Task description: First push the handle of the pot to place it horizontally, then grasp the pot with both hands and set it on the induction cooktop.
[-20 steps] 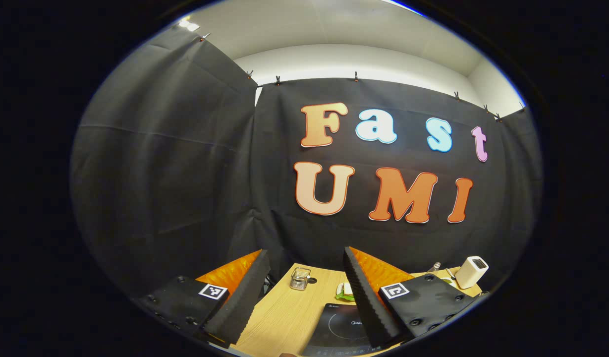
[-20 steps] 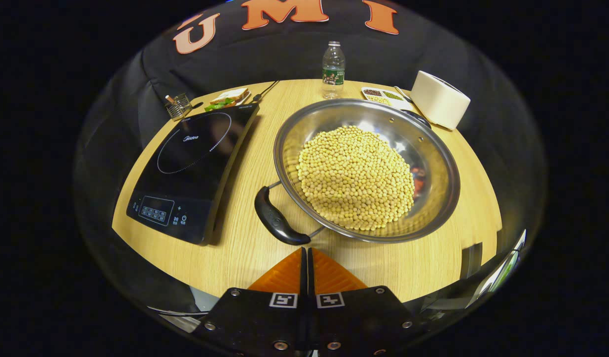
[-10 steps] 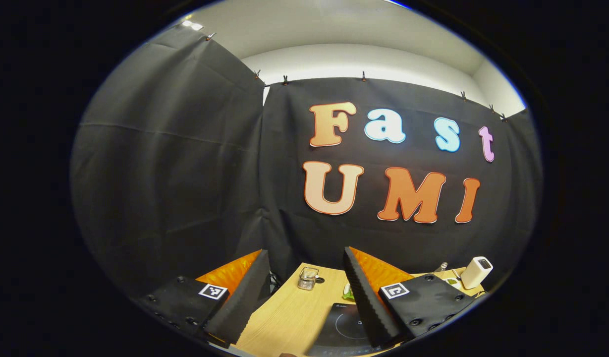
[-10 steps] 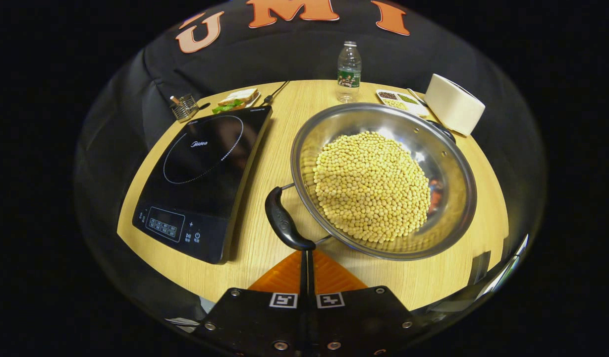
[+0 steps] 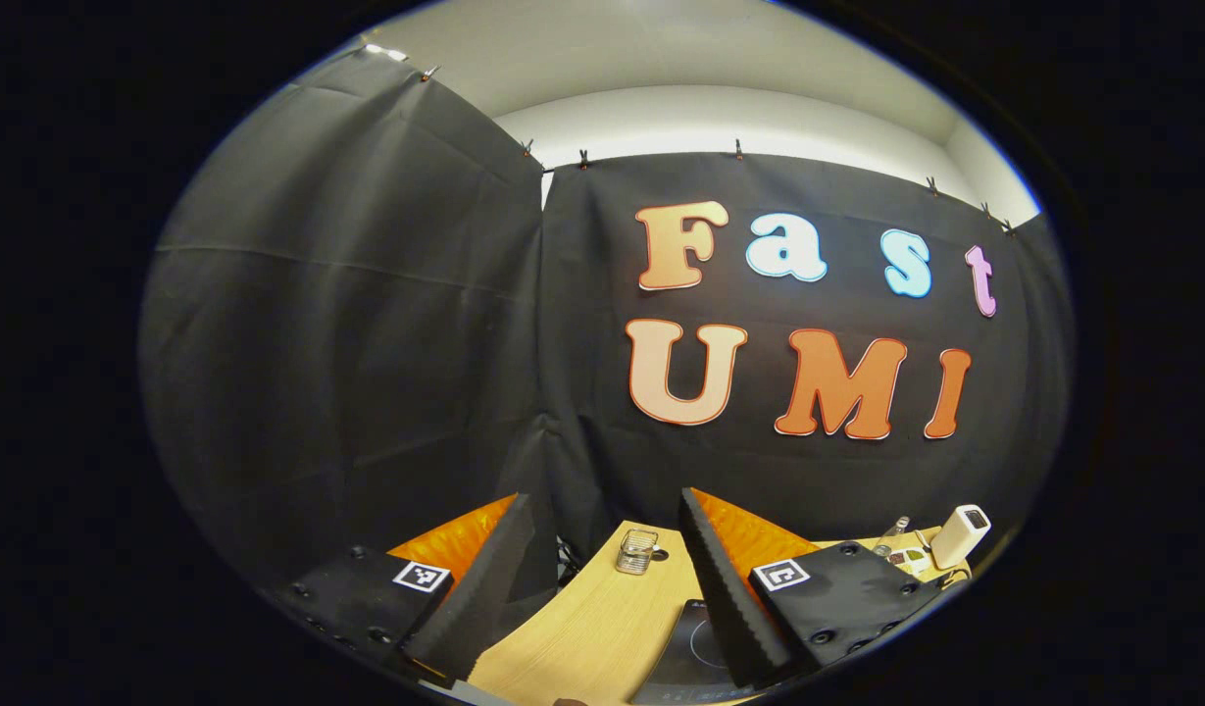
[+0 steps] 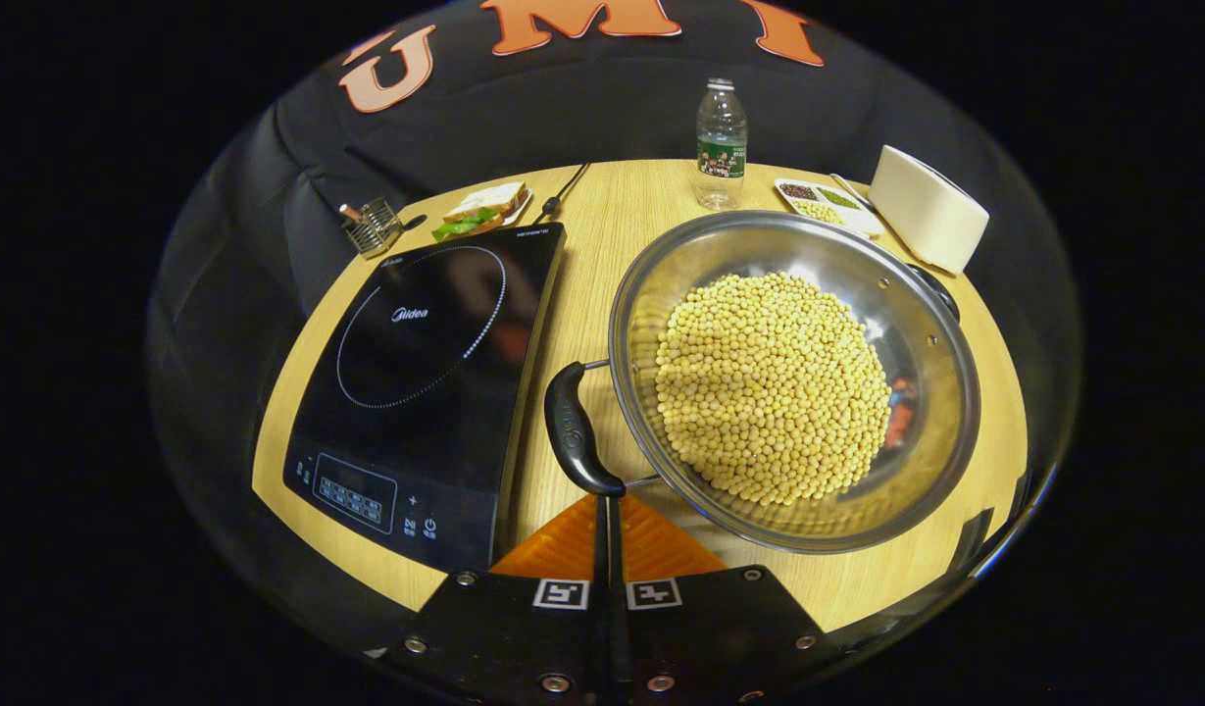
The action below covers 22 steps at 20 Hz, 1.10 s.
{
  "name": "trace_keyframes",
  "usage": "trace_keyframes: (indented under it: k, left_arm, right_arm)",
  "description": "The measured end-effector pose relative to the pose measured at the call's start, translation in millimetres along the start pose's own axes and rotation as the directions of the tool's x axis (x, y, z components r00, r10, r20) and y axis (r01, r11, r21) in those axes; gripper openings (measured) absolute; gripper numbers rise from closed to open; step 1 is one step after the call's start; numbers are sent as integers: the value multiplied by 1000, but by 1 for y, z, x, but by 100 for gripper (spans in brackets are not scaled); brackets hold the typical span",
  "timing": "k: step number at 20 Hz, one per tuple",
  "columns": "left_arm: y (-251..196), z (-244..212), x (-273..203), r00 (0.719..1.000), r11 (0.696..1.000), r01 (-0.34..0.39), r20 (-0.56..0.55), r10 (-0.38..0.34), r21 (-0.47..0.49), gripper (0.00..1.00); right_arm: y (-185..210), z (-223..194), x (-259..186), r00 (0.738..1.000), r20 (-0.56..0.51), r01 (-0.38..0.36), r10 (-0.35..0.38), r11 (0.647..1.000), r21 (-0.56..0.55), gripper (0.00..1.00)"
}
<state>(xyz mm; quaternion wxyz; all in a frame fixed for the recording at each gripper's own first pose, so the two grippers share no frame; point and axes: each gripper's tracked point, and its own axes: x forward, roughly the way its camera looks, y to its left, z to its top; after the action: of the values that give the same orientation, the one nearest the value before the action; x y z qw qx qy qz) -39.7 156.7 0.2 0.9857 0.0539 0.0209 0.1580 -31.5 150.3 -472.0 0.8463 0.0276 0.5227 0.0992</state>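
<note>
Handle (image 6: 575, 431) of the pot (image 6: 793, 378) is lying directly ahead of the right gripper (image 6: 607, 505), whose fingers are pressed together with the tips just beneath the handle's near end. Long axis of the handle is running away from the fingers, tilting slightly left. Whether the tips are touching it cannot be told. Induction cooktop (image 6: 426, 363) is sitting left of the fingers. Left gripper (image 5: 602, 579) is holding its fingers spread, well apart from the pot; the cooktop (image 5: 700, 647) beyond them is partly hidden. The pot's far handle is barely showing behind the rim.

A water bottle (image 6: 721, 143), sandwich (image 6: 481, 208), wire basket (image 6: 372, 227), sectioned dish (image 6: 826, 204) and white box (image 6: 928, 222) line the table's (image 6: 602, 226) far edge.
</note>
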Motion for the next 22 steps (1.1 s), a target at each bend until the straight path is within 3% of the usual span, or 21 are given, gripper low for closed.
trace_keyframes:
  k: [14, 22]
  left_arm:
    - [8, -1, 28, 1000, 1000, 3, -7, -2, 17, 97]
    - [-20, -5, 36, 999, 999, 44, -14, -43, 24, 97]
  right_arm:
    - [11, 34, 22, 1000, 29, -13, 9, 992, 123, 0]
    - [9, 53, 35, 999, 47, -31, 23, 984, 174, 0]
